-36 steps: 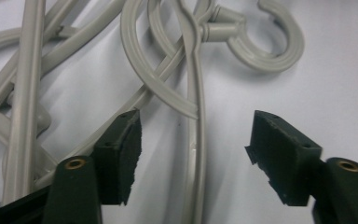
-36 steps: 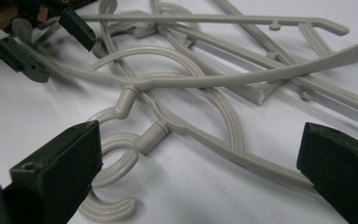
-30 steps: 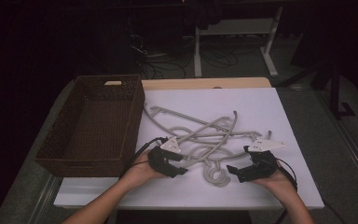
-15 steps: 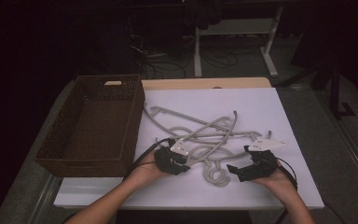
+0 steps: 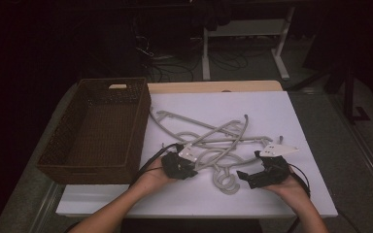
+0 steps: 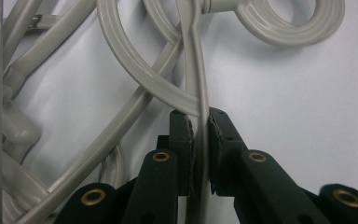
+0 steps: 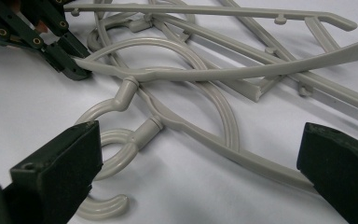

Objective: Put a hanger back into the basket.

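Several grey plastic hangers [image 5: 213,141] lie tangled on the white tabletop. My left gripper [image 5: 193,171] is at the near left edge of the pile. Its jaws have just been closing, and they now pinch the thin arm of one hanger [image 6: 196,70] between their pads [image 6: 186,135]. From the right gripper view, that left gripper [image 7: 72,63] grips the end of a long curved hanger arm [image 7: 214,72]. My right gripper [image 7: 198,163] stands open just right of the hooks [image 5: 225,182], its jaws wide apart and nothing between the pads.
A brown wicker basket [image 5: 85,171] stands on the table's left side, close beside the hanger pile. Bare white tabletop [image 5: 281,111] stretches to the right and back. A table frame and cables are on the dark floor beyond.
In the high view the left hand has edged slightly toward the hangers. The right hand and the hanger pile look unmoved.
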Demonstrator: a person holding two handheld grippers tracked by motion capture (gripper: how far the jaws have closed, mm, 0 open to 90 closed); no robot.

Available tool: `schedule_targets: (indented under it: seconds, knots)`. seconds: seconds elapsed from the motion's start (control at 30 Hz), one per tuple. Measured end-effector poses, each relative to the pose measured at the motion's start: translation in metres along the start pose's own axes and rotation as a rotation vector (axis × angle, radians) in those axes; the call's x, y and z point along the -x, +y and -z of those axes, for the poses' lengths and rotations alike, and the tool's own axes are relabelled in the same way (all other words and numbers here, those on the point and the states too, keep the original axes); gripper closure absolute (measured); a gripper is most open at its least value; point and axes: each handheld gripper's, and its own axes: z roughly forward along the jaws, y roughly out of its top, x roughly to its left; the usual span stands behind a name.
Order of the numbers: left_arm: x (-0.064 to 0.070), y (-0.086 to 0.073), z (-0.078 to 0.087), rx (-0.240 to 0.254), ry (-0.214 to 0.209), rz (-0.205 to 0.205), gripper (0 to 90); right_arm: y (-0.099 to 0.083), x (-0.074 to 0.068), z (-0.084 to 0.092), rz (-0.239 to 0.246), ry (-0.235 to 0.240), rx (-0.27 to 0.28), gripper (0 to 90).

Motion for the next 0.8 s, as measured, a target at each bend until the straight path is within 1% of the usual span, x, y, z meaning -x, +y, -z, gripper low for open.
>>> schedule_targets:
  seconds: [0.03, 0.13, 0.17, 0.2, 0.23, 0.33, 0.37, 0.4, 0.5, 0.6, 0.67, 0.73, 0.8]
  knots:
    - [0.0, 0.0, 0.0, 0.004, -0.001, 0.006, 82.2, 0.0, 0.0, 0.0, 0.0, 0.0, 0.002, 0.0]
    - [0.001, 0.001, 0.001, -0.006, 0.007, -0.004, 82.3, 0.0, 0.001, 0.002, -0.003, -0.003, 0.008, 0.0]
    - [0.001, 0.002, 0.001, -0.004, 0.007, 0.0, 82.3, 0.0, 0.002, 0.002, -0.005, -0.004, 0.012, 0.0]
    - [0.001, 0.002, 0.002, -0.004, 0.002, 0.0, 82.3, 0.0, 0.002, 0.003, -0.006, -0.006, 0.014, 0.0]
    - [0.0, 0.002, 0.003, -0.006, -0.001, -0.005, 82.3, 0.0, 0.003, 0.003, -0.007, -0.008, 0.016, 0.0]
    - [0.0, 0.003, 0.008, 0.01, 0.003, 0.003, 82.3, 0.0, 0.004, 0.005, -0.011, -0.01, 0.023, 0.0]
    - [-0.001, 0.004, 0.011, 0.007, 0.007, 0.004, 82.3, 0.0, 0.004, 0.005, -0.012, -0.011, 0.025, 0.0]
    - [-0.001, 0.003, 0.013, 0.018, 0.011, 0.013, 82.3, 0.0, 0.004, 0.006, -0.013, -0.011, 0.025, 0.0]
    - [-0.003, 0.005, 0.019, 0.034, 0.015, 0.019, 82.3, 0.001, 0.005, 0.008, -0.013, -0.014, 0.032, 0.0]
    - [-0.006, 0.007, 0.024, 0.054, 0.008, 0.044, 82.3, 0.001, 0.006, 0.009, -0.024, -0.01, 0.048, 0.0]
    - [-0.007, 0.011, 0.028, 0.062, 0.004, 0.055, 82.3, 0.001, 0.007, 0.011, -0.029, -0.012, 0.05, 0.0]
    - [-0.007, 0.016, 0.033, 0.076, 0.001, 0.075, 82.3, 0.0, 0.007, 0.011, -0.028, -0.013, 0.051, 0.0]
    - [-0.008, 0.023, 0.039, 0.079, 0.005, 0.081, 82.3, 0.0, 0.008, 0.011, -0.03, -0.014, 0.05, 0.0]
